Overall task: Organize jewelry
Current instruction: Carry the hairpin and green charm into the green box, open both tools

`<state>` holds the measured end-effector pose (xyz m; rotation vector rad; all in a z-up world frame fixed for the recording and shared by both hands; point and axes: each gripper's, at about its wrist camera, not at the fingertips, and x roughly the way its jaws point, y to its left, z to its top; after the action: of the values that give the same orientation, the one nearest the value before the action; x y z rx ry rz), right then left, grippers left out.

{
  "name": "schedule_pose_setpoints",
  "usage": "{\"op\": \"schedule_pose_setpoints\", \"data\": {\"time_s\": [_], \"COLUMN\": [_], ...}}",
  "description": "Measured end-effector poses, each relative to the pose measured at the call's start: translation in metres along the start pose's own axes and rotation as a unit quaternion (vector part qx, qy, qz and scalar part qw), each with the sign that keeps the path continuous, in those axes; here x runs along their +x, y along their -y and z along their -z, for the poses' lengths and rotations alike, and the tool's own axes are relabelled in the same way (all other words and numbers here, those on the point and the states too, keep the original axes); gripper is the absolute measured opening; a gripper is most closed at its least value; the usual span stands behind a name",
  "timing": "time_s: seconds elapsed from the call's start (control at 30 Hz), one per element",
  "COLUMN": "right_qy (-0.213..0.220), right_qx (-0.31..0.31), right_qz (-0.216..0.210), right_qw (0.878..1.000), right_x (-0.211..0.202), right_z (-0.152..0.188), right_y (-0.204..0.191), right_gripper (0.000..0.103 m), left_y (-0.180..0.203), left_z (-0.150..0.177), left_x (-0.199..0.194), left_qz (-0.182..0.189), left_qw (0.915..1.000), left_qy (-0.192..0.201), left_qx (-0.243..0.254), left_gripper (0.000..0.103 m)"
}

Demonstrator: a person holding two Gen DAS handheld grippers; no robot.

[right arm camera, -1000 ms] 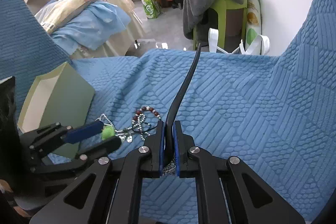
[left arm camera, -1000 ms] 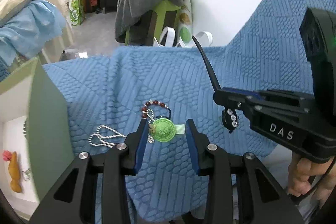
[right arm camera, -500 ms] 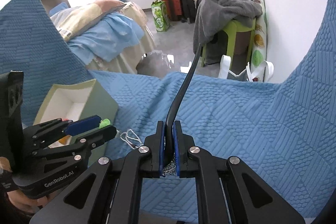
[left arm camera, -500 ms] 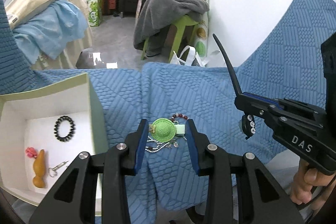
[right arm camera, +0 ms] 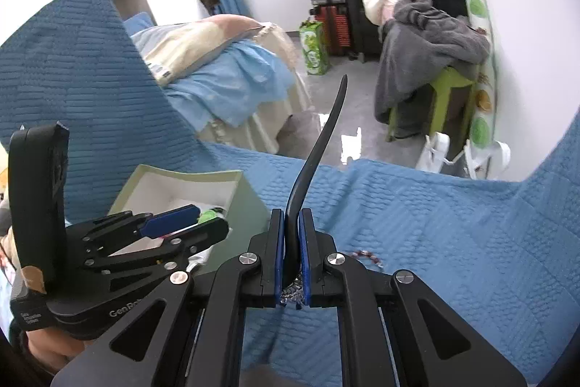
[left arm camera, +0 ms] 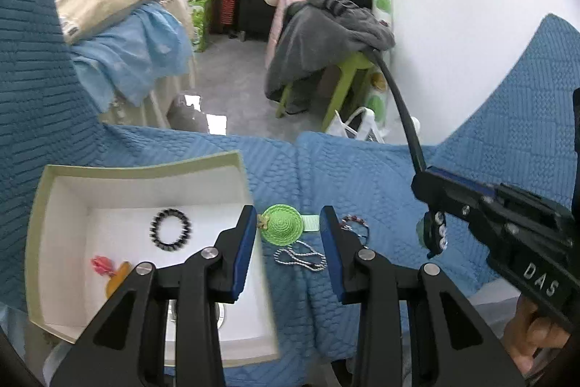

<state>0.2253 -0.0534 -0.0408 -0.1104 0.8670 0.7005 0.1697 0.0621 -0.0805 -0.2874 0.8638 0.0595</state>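
Note:
My left gripper [left arm camera: 288, 227] is shut on a green hat-shaped hair clip [left arm camera: 282, 224] and holds it in the air by the right wall of the open pale-green box [left arm camera: 47, 184]. The box holds a black bead bracelet [left arm camera: 171, 234], a pink and orange piece [left arm camera: 108, 272] and other small items. A silver chain [left arm camera: 299, 256] and a red bead bracelet [left arm camera: 355, 223] lie on the blue quilt below. My right gripper [right arm camera: 290, 242] is shut on a black headband [right arm camera: 319, 147] that curves upward; it also shows in the left wrist view [left arm camera: 402, 107].
The blue quilted cover [right arm camera: 453, 234] spans the work surface. Beyond its far edge lie the floor, a bed with blue bedding [right arm camera: 224, 75] and a green stool piled with clothes [right arm camera: 435, 35]. The left gripper body [right arm camera: 119, 249] is low left in the right wrist view.
My left gripper has lifted the green clip off the quilt and moved left toward the box, whose inside has come into view. The right gripper has risen with the headband.

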Motion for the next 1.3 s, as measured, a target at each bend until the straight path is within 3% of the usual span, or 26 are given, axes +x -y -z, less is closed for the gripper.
{"op": "schedule_pose_setpoints", "data": {"time_s": [0.67, 1.07, 1.3], "right_qy": [-0.032, -0.078, -0.133], "right_qx": [-0.058, -0.069, -0.075], "right_qz": [-0.049, -0.035, -0.026], "right_qw": [0.997, 0.994, 0.988], "right_x": [0.055, 0.086, 0.107], "right_z": [-0.003, 0.006, 0.019], "right_y": [-0.101, -0.111, -0.112], "right_gripper": [0.006, 0.006, 0.006], "left_y": [-0.098, -0.135, -0.150], "left_z": [0.004, 0.023, 0.034], "left_x": [-0.044, -0.026, -0.003], "left_qz": [-0.064, -0.070, -0.086], "left_qw": [0.9962, 0.9944, 0.9911], "left_qy": [0.027, -0.023, -0.063], "left_qx": [-0.052, -0.076, -0.079], "left_gripper": [0.037, 0.037, 0.037]}}
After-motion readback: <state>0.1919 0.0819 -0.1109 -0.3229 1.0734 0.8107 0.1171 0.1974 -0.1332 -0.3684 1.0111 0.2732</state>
